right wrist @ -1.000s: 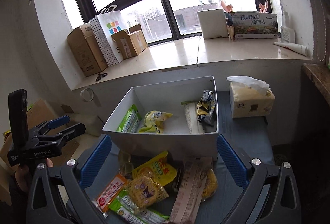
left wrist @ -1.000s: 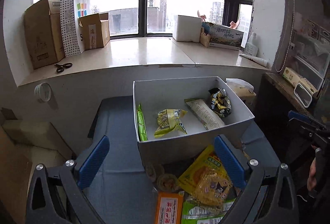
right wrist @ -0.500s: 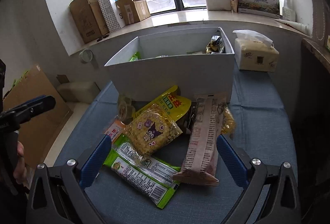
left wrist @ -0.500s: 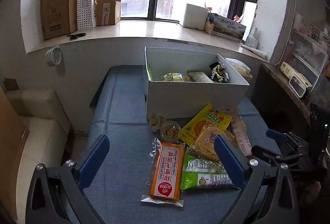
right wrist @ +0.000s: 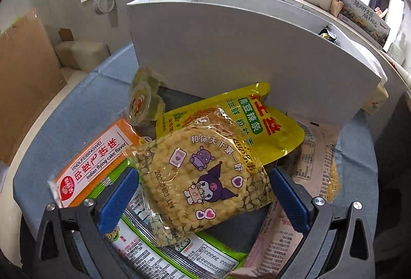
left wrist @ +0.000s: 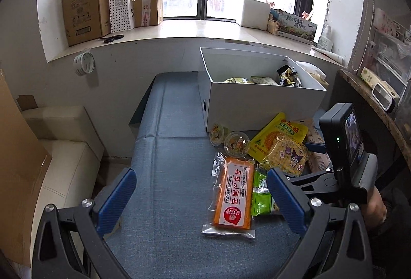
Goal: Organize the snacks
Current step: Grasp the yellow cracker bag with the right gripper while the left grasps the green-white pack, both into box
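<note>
A white box holds several snack packs on the blue-grey cushion. In front of it lies a pile of snacks: a round yellow cartoon-print pack, a yellow pouch, an orange flat pack, a green pack, a pale long pack and two jelly cups. My right gripper is open, low over the pile, its jaws on either side of the round pack. It also shows in the left wrist view. My left gripper is open and empty above the cushion, left of the pile.
A windowsill behind carries cardboard boxes, a dotted bag, scissors and a white box. A cream seat and a cardboard sheet stand at the left. A dark shelf is at the right.
Both grippers dropped and pulled back from the box. The right gripper came down close over the snack pile, around the round yellow pack. The left gripper swung left of the pile.
</note>
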`<control>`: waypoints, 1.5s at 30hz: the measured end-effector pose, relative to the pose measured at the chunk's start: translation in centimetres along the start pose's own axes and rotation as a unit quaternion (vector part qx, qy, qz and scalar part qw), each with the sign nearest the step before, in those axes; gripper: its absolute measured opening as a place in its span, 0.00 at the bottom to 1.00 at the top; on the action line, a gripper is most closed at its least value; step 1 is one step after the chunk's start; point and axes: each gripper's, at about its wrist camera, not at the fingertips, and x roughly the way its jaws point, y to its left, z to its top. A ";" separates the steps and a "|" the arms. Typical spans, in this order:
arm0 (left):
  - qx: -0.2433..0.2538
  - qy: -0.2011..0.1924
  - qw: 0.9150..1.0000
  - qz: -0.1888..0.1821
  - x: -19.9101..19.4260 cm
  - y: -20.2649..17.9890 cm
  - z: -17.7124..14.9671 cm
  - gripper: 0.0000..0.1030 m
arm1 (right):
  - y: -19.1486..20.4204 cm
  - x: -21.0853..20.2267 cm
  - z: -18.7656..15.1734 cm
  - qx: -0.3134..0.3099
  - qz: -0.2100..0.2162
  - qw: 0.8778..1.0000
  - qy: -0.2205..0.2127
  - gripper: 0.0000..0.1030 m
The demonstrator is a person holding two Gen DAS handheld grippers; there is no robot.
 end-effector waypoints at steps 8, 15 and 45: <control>0.002 0.008 1.000 -0.004 0.7 0.1 -0.5 1.00 | 0.1 -0.7 -0.5 -0.009 -0.012 1.000 -0.009 0.80; 0.026 0.013 0.999 -0.018 1.3 -1.2 -0.4 1.00 | -1.9 -4.4 -0.7 0.025 0.013 0.999 -0.044 0.77; 0.549 0.185 0.764 -0.284 13.2 -19.2 -5.3 0.96 | -12.1 -20.2 -11.2 0.181 -0.007 0.977 -0.109 0.77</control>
